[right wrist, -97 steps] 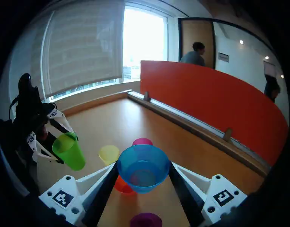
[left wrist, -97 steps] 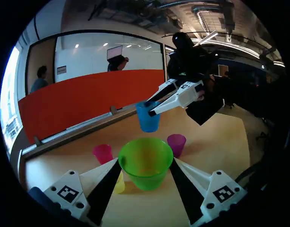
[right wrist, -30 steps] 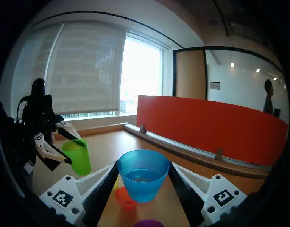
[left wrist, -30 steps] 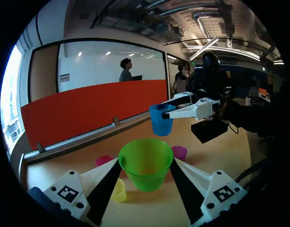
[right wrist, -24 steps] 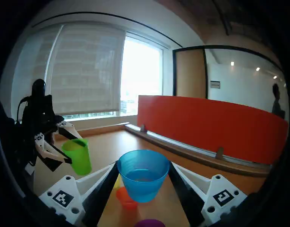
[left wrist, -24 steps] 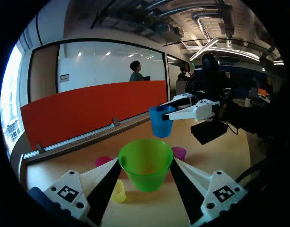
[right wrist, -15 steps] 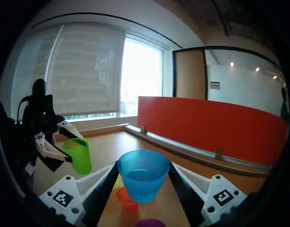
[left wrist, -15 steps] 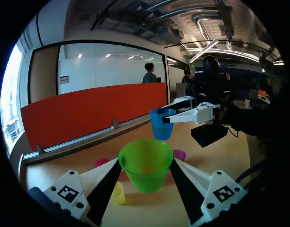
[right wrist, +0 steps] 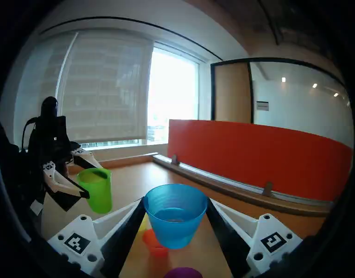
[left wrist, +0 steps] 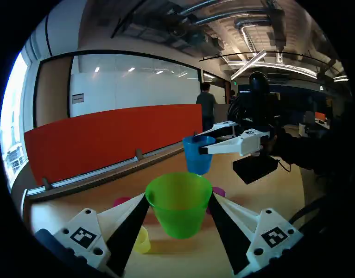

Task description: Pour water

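Pouring has not begun, as I read it; the step in hand is lining up two lifted cups. In the left gripper view the left gripper (left wrist: 178,200) has its fingers clamped on either side of a translucent green plastic cup (left wrist: 179,206). The cup is upright above the wooden counter (left wrist: 275,190), its mouth open toward the camera. Beyond it, the right gripper (left wrist: 199,143) holds a blue plastic cup (left wrist: 197,157) upright, fingers pressing both sides near the rim. A small yellow cup (left wrist: 141,240), a pink cup (left wrist: 121,202) and a purple cup (left wrist: 218,191) stand on the counter below.

In the right gripper view the blue plastic cup (right wrist: 175,220) sits level between that gripper's fingers, gripped on both sides. It seems to hold a shallow pool of water, though the tinted wall makes that hard to be sure of. The green cup (right wrist: 98,191) hangs off to the left, clearly apart from it.

The next move calls for bringing the blue rim close over the green mouth, then tipping slowly so the stream lands inside.
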`<state>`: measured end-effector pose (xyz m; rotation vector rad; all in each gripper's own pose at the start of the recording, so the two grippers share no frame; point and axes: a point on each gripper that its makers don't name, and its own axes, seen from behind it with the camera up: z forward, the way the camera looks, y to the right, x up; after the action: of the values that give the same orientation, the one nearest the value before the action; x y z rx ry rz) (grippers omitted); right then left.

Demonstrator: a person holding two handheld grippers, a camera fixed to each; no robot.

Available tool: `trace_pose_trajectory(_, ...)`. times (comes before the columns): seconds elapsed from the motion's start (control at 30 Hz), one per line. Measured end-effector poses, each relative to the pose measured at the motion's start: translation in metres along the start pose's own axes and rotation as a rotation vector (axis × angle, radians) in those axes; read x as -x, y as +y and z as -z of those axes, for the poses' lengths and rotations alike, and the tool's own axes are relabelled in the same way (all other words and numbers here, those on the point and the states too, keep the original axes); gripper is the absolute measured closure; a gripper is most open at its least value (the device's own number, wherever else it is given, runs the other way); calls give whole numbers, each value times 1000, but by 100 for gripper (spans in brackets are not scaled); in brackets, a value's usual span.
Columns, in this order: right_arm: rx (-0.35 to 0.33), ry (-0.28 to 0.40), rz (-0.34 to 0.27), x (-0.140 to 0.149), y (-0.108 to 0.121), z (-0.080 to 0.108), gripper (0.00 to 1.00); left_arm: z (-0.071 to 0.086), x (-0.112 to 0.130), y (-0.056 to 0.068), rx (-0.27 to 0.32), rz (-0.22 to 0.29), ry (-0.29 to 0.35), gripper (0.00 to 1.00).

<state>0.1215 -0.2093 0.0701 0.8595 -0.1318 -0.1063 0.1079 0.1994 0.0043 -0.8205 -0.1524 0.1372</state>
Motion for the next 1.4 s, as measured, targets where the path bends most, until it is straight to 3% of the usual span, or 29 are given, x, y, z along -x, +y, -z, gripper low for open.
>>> trace_pose_trajectory(0.53,-9,-5,37,-5,-2,5,7,-4,-2,2,13,25,8,13)
trace_pose_trajectory(1.4,-74,-61,252,-22,-19,3,7,0,-2,2,8,24,12,13)
